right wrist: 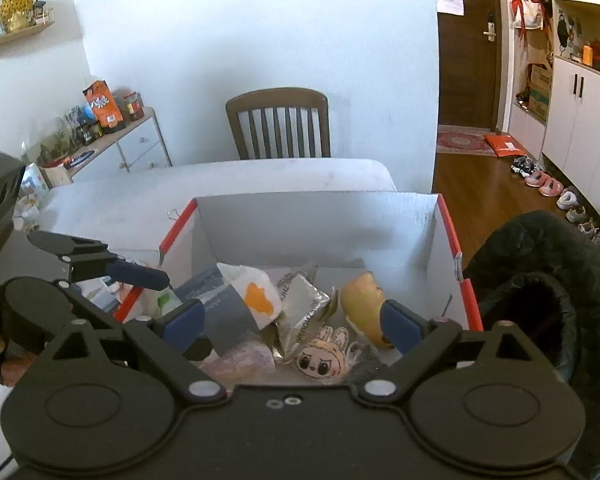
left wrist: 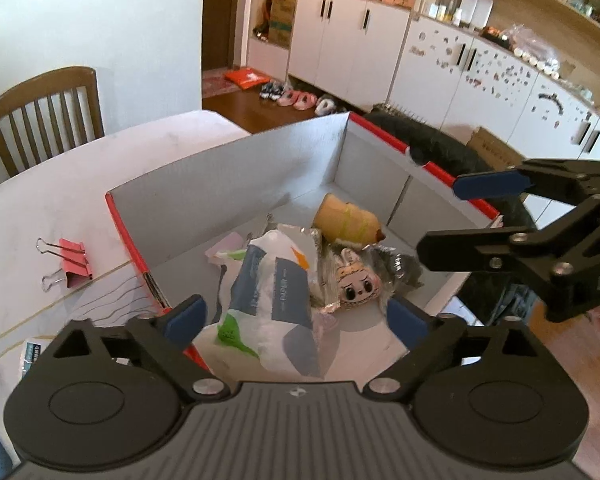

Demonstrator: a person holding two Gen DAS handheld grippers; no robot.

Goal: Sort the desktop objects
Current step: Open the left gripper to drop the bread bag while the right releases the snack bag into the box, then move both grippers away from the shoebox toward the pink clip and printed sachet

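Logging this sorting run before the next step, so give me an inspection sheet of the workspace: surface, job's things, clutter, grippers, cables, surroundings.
Surface: white table, paper sheet at its near edge.
Job's things: red-edged box holds a plastic bag, foil wrapper, doll-face toy and yellow toy; pink binder clip lies on the table outside the box.
Clutter: dark jacket beside the box.
Grippers: left gripper and right gripper both over the box, jaws open, empty.
Cables: nothing seen.
Surroundings: wooden chair, white cabinets, shoes on the floor.
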